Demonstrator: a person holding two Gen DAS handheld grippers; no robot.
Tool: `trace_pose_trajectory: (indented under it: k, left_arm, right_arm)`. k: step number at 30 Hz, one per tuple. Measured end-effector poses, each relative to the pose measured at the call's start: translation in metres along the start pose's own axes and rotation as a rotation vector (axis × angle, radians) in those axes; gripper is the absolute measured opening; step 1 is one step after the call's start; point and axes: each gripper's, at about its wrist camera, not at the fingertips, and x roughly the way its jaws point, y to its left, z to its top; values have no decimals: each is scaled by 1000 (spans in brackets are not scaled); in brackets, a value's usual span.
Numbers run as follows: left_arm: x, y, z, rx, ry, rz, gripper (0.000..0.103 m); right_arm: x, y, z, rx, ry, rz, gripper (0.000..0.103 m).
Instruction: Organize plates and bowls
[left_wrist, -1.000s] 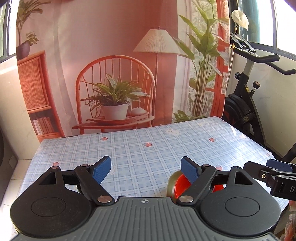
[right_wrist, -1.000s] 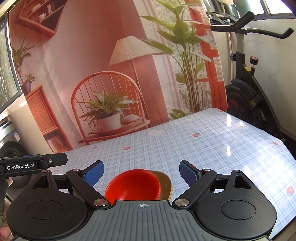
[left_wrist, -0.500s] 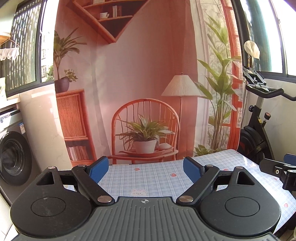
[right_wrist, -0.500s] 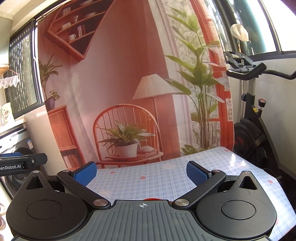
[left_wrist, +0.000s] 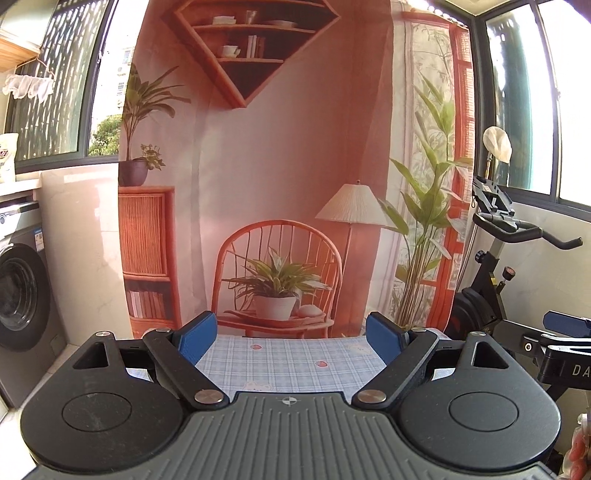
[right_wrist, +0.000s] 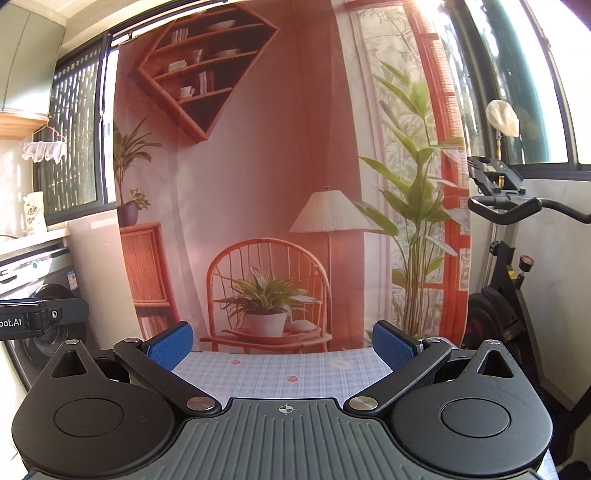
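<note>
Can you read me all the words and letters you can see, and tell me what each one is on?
"bot.AI": on the left tool, at the picture's edge, its start cut off.
"DA": on the right tool, the rest cut off.
White bag on the counter: print too blurred to read.
Sticker on the washing machine: too small to read.

Pale blue plaid with small red strawberry prints across the bench. Blue pads on black linkages, grey ribbed housing below — same on the right claw. Terracotta and cream on the printed backdrop — green leaves, orange wicker chair. Black exercise bike, red knob.
</note>
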Motion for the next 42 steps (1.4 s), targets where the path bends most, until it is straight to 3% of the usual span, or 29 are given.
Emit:
trace_pose_trajectory:
  k: [14, 23, 42]
  left_arm:
    - [7, 2, -6, -34, 15, -11, 89]
    - [7, -2, -7, 27, 5, 3, 89]
    - [10, -2, -8, 48, 17, -8, 89]
  right_arm:
    - [-1, -5, -6, 24, 15, -20, 103]
    - [-1, -9, -8, 35, 13, -24, 103]
    - [3, -10, -11, 34, 20, -20, 103]
